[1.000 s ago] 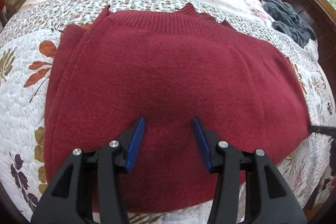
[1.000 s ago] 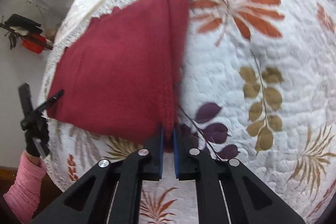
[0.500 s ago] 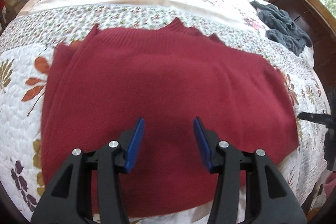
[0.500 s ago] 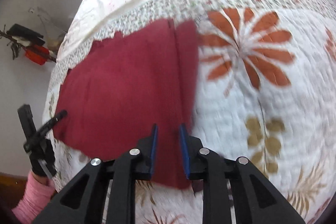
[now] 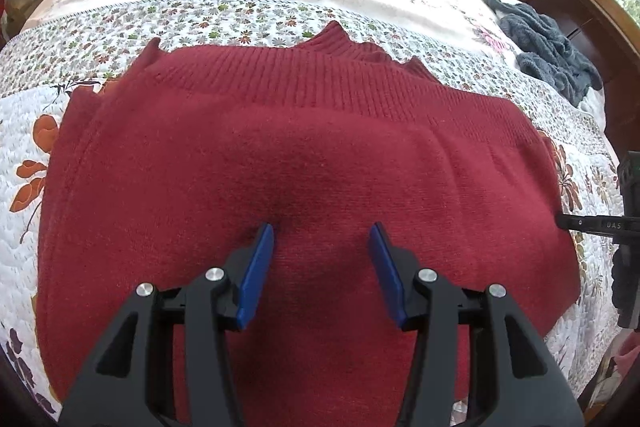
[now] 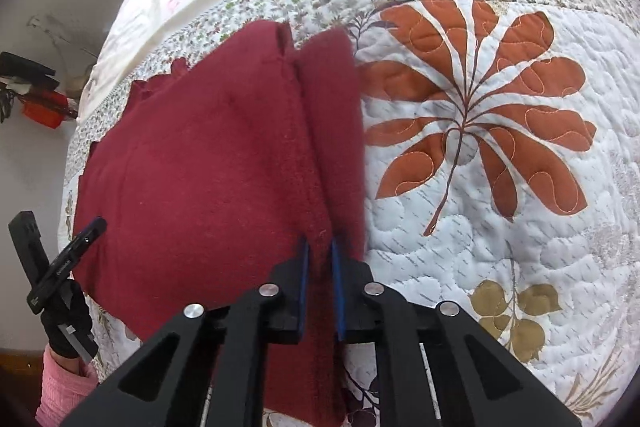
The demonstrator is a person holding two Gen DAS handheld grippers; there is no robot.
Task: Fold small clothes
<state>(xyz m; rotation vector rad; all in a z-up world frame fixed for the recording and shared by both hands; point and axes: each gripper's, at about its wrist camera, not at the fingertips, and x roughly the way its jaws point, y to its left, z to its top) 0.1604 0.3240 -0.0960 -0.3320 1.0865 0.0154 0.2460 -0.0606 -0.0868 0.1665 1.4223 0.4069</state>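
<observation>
The red sweater (image 5: 304, 163) lies spread flat on the floral quilt (image 6: 500, 227), ribbed hem toward the far side. The left gripper (image 5: 322, 239) hangs over its middle, blue pads wide apart, nothing between them. Over on the sweater's edge, the right gripper (image 6: 319, 263) has its pads nearly together with a fold of red knit pinched between them. A grey towel (image 5: 548, 47) sits well apart near the headboard.

Fuzzy matt knit red sweater (image 5: 304, 155), ribbed at the hem, on stitched, puckered cotton-like quilt (image 6: 500, 227).
</observation>
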